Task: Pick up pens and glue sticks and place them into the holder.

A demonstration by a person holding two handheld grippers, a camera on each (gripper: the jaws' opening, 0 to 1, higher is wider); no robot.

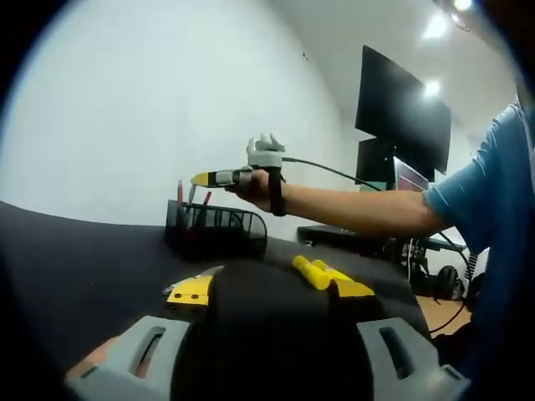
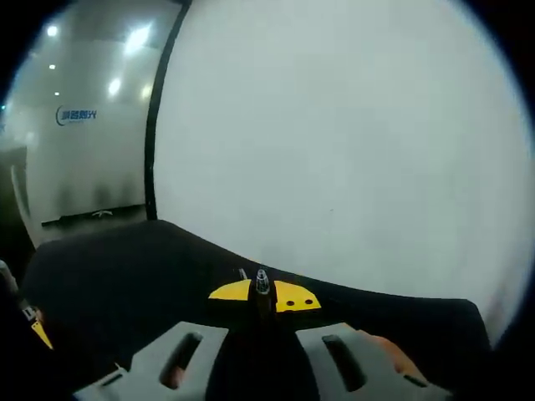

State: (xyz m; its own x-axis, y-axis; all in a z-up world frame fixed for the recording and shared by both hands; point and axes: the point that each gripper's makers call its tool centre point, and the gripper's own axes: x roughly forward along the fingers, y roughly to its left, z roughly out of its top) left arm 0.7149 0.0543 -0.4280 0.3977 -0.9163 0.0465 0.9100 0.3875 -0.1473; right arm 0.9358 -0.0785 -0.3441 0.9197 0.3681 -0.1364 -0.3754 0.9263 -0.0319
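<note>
Down in the left gripper view, the left tongs (image 1: 269,282) stand released, their yellow tips spread well apart over the black counter (image 1: 84,259); one tip carries a thin silvery edge, the other looks rounded, and nothing lies between them. Beyond those tips, toward the counter's far edge, sits the holder (image 1: 216,227), a black mesh desk organiser. Several pens (image 1: 180,192) stand upright in its left end, at least two of them red. Just above the holder's near rim hangs the right tongs (image 1: 201,179), held in a person's hand (image 1: 255,188) with a dark strap round the wrist and a cable trailing back along the forearm. Its yellow tip points toward the standing pens; from here it cannot be told whether it touches them.

Seen from the right gripper view, the right tongs (image 2: 262,294) are clenched on a pen (image 2: 262,284), whose dark body stands up between the two yellow tips with its small grey end uppermost. Behind it the counter runs to a curved far edge against a plain white wall (image 2: 334,125)

Off the counter's right side, in the left gripper view, a large dark monitor (image 1: 401,109) hangs on that wall above a desk with other equipment
</note>
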